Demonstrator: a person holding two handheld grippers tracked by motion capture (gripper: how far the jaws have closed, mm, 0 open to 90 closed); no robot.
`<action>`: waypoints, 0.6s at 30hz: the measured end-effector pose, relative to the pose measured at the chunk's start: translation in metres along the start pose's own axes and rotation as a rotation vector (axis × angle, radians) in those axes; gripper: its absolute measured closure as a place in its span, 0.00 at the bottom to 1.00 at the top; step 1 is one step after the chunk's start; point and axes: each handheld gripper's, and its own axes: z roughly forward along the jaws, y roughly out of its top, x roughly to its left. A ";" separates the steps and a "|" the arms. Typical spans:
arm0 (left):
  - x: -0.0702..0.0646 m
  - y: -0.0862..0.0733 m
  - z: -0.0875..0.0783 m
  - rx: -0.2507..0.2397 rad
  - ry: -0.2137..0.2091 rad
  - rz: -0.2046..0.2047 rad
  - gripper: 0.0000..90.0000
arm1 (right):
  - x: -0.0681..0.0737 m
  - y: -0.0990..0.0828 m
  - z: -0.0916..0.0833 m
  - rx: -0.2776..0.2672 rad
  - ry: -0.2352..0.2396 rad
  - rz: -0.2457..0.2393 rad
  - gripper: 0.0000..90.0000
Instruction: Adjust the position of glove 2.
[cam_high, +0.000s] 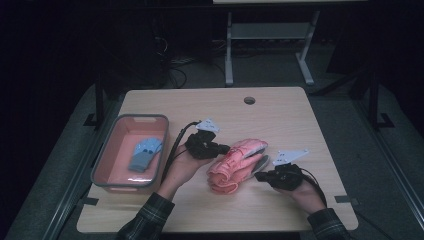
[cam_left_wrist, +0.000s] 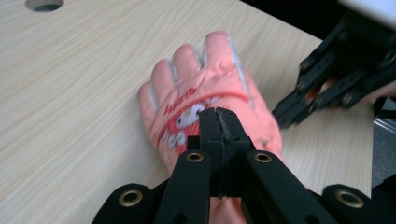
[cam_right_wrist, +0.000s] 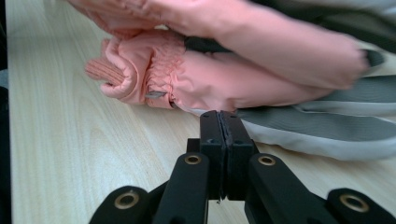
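Scene: wooden table (cam_high: 280, 110), dim room, person's two hands come in from the near edge, each with a gripper.
Gloves: pink gloves (cam_high: 236, 165) piled near the table middle, between the two grippers; one lies on top of the other, grey palm side showing at the right edge.
Top glove: in the left gripper view its back faces up, fingers spread away from the camera, cartoon print (cam_left_wrist: 187, 116) and red lettering on it.
Lower glove: in the right gripper view its ribbed cuff (cam_right_wrist: 105, 70) rests on the table, gathered wrist just beside it.
Left gripper: left gripper (cam_high: 223, 148) at the left edge of the pile; jaws fully together, tips over the back of the top glove (cam_left_wrist: 196, 84); cannot tell if any fabric is pinched.
Right gripper: right gripper (cam_high: 260, 175) at the right side of the pile, low over the table; jaws fully together, tips just at the grey edge of a glove (cam_right_wrist: 327, 126), nothing seen between them.
Bin: pink bin (cam_high: 107, 155) with grey rim at the table's left, well apart from the pile.
In bin: a blue glove (cam_high: 144, 154) lies flat on its floor.
Hole: round cable hole (cam_high: 249, 100) at the far middle of the table.
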 end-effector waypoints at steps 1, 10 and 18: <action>0.001 -0.002 -0.002 0.001 0.005 -0.002 1.00 | 0.000 0.001 -0.004 -0.003 -0.002 0.004 1.00; 0.012 -0.021 -0.017 0.002 0.038 -0.028 0.81 | -0.002 0.029 -0.039 -0.065 -0.030 0.002 1.00; 0.021 -0.028 -0.019 0.001 0.077 -0.060 0.53 | -0.003 0.072 -0.032 -0.118 -0.038 -0.035 1.00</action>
